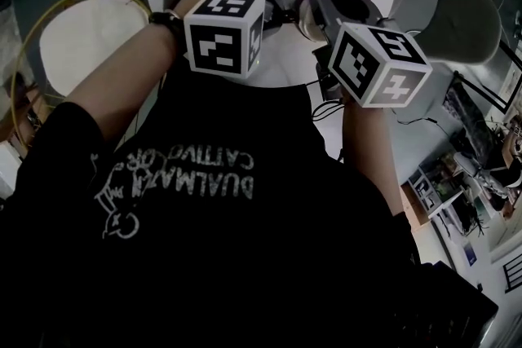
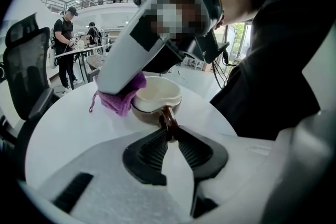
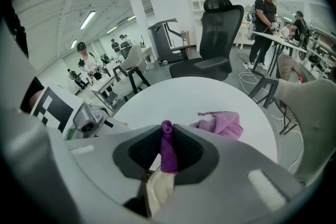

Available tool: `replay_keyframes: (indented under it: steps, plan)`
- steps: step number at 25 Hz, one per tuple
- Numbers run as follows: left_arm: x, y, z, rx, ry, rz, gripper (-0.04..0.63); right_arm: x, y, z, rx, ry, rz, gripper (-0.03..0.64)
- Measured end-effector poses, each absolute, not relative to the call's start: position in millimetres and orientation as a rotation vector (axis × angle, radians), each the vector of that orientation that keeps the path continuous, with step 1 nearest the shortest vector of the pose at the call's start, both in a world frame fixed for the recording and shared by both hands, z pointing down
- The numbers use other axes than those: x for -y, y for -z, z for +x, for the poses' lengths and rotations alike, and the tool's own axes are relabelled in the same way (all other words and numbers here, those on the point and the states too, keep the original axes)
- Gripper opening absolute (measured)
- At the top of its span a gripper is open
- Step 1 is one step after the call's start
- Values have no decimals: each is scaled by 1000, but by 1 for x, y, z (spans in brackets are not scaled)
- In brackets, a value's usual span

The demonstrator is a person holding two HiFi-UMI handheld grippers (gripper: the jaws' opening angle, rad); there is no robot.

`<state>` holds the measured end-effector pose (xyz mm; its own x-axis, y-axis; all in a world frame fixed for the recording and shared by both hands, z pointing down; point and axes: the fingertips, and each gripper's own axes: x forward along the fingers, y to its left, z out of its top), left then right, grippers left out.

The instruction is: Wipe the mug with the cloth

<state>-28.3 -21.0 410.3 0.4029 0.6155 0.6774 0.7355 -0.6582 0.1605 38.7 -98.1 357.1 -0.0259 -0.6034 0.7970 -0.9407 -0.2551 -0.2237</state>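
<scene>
The left gripper [image 2: 170, 136] was closed on the handle of the mug [image 2: 156, 98], which sat on the round white surface [image 2: 63, 128]. The right gripper [image 3: 168, 150] pinched the purple cloth [image 3: 222, 123] at the mug's rim (wiping looked begun, hardly finished). Bare room lay beyond, but the near edge was close.

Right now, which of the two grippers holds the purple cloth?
The right gripper: its jaws pinch the purple cloth, while the left gripper clamps the mug handle.
</scene>
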Motion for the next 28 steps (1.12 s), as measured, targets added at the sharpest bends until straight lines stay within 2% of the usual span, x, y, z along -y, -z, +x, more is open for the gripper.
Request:
replay_keyframes:
  steps: [8, 12, 28]
  plan:
    - [27, -409, -23, 1181, 1090, -2575, 71, 94, -355, 32, 1688, -1183, 1820, 67]
    - [25, -412, -24, 1145, 1090, -2583, 69, 90, -356, 19, 1782, -1166, 1654, 67]
    - [32, -408, -19, 979, 1140, -2605, 64, 79, -359, 4, 1882, -729, 966, 66]
